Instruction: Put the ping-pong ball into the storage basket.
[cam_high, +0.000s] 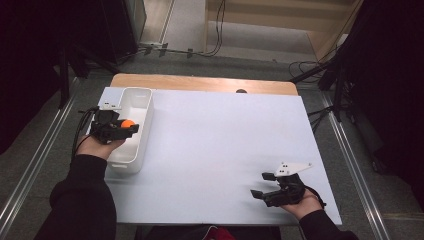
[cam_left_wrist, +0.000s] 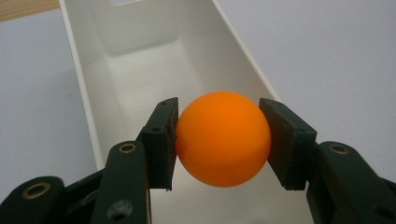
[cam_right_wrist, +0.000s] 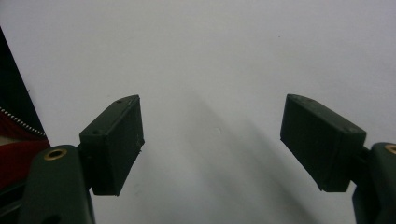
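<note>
Orange and round, a small ball (cam_left_wrist: 223, 138) sits clamped between the pads of the left gripper (cam_high: 131, 126), held over the open top of a long white bin (cam_high: 145, 131) that stands near the left edge of a white tabletop (cam_high: 220, 150). In the left gripper view the ball hangs above the bin's bare floor, between the bin's two long walls, with both pads pressed against its sides. The person's left hand (cam_high: 98, 145) holds that gripper just beside the bin's outer wall, jaws reaching in over its rim.

Well away from the bin, at the near right corner of the tabletop, the right gripper (cam_high: 263, 184) rests low with its jaws wide apart and nothing between them; its own view shows bare white surface beyond the pads.

The step in hand looks like the drop: the ball has been carried to the bin and awaits release. The next move probably calls for the left jaws to part while the ball is centred between the bin's walls, perhaps after lowering it, so it does not bounce out over the rim.
</note>
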